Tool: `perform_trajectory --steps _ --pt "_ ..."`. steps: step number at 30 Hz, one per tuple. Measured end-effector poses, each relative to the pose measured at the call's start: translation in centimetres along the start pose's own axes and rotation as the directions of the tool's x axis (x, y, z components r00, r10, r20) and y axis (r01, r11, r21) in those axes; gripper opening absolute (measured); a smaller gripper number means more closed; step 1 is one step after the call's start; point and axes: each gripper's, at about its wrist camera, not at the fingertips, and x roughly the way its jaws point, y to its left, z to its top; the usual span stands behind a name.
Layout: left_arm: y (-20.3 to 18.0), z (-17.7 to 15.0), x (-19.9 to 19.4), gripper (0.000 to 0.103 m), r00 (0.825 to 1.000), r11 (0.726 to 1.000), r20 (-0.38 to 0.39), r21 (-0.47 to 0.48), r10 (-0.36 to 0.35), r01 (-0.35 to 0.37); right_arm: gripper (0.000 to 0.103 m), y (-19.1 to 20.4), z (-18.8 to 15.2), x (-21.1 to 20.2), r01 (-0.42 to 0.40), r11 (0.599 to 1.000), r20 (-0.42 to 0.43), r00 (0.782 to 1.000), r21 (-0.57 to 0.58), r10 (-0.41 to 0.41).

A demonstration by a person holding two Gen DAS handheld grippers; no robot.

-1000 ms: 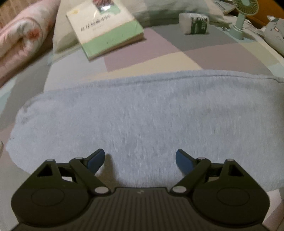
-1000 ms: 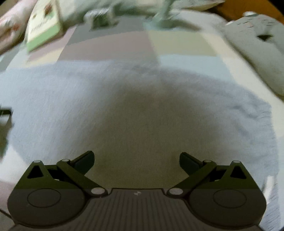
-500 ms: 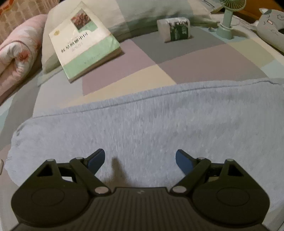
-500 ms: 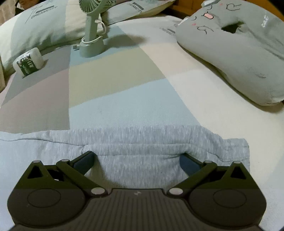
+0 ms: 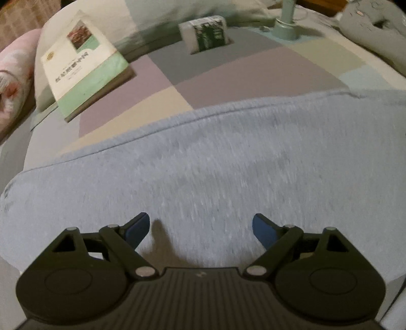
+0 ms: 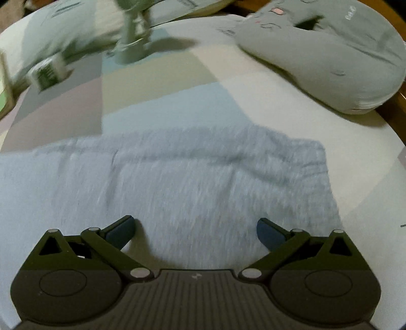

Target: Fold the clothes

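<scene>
Left wrist view: left gripper [image 5: 200,229] jaws spread wide, nothing between them, hovering over the grey garment [image 5: 228,162]. Garment lies flat across the bed [image 5: 253,73], which has a patchwork cover in muted colour blocks. Garment's far hem runs from 9 o'clock up toward 2 o'clock. Book [image 5: 81,63] with green-white cover at 11 o'clock, partly on a pillow [image 5: 114,22]. Small wrapped pack [image 5: 205,31] at 12 o'clock, fan base [image 5: 286,28] at 1 o'clock, pink floral quilt [image 5: 12,73] at 10 o'clock.

Right wrist view: right gripper [image 6: 195,232] also wide apart, empty, above the garment's right end [image 6: 190,177]; garment corner at 2 o'clock. Grey cat-face cushion [image 6: 330,50] at 1 o'clock, well apart from garment. Fan [image 6: 132,38] and pack [image 6: 48,72] blurred at 11 o'clock.
</scene>
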Motion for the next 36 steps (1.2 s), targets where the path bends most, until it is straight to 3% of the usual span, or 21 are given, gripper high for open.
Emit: perform_trajectory --steps 4,9,15,17,20,26,27,31,33,36 --pt "0.4 -0.1 -3.5 0.086 0.999 1.000 0.034 -0.008 -0.021 0.021 0.103 0.4 -0.7 -3.2 -0.042 0.998 0.023 0.999 -0.054 0.043" --pt "-1.2 -1.8 -7.7 0.087 0.992 0.993 0.041 0.032 -0.117 0.116 0.103 1.5 -5.4 -7.3 -0.090 0.980 -0.016 0.996 -0.175 0.089" --pt "-6.0 -4.6 -8.4 0.087 0.983 0.971 0.043 0.173 -0.178 0.168 0.103 2.5 -10.5 -9.8 -0.147 0.964 -0.109 0.986 -0.220 0.125" --pt "-6.9 -5.1 -8.3 0.086 0.980 0.967 0.020 0.171 -0.198 0.191 0.103 2.6 -11.5 -10.2 -0.175 0.964 -0.129 0.980 -0.199 0.151" --pt "-6.7 -5.8 -8.0 0.086 0.953 0.950 -0.024 0.063 -0.303 0.304 0.103 3.0 -12.4 -10.6 -0.206 0.959 -0.138 0.974 -0.195 0.181" --pt "-6.6 -6.9 -5.8 0.087 0.893 0.896 -0.078 -0.068 -0.444 0.439 0.103 3.3 -13.6 -10.7 -0.225 0.952 -0.131 0.971 -0.206 0.201" --pt "-6.6 -6.9 -5.4 0.089 0.880 0.883 -0.080 -0.088 -0.468 0.461 0.103 3.4 -13.7 -10.7 -0.229 0.951 -0.131 0.970 -0.206 0.206" --pt "-7.1 -6.3 -5.4 0.093 0.858 0.855 -0.018 -0.098 -0.513 0.509 0.103 4.0 -13.8 -10.9 -0.253 0.941 -0.122 0.965 -0.226 0.231" --pt "-7.4 -5.9 -5.3 0.093 0.830 0.825 0.004 -0.115 -0.557 0.554 0.103 4.5 -13.9 -11.0 -0.265 0.930 -0.121 0.963 -0.253 0.241" --pt "-7.6 -5.0 -4.6 0.093 0.762 0.743 0.032 -0.201 -0.647 0.639 0.103 5.2 -14.2 -11.2 -0.276 0.914 -0.120 0.960 -0.298 0.251"
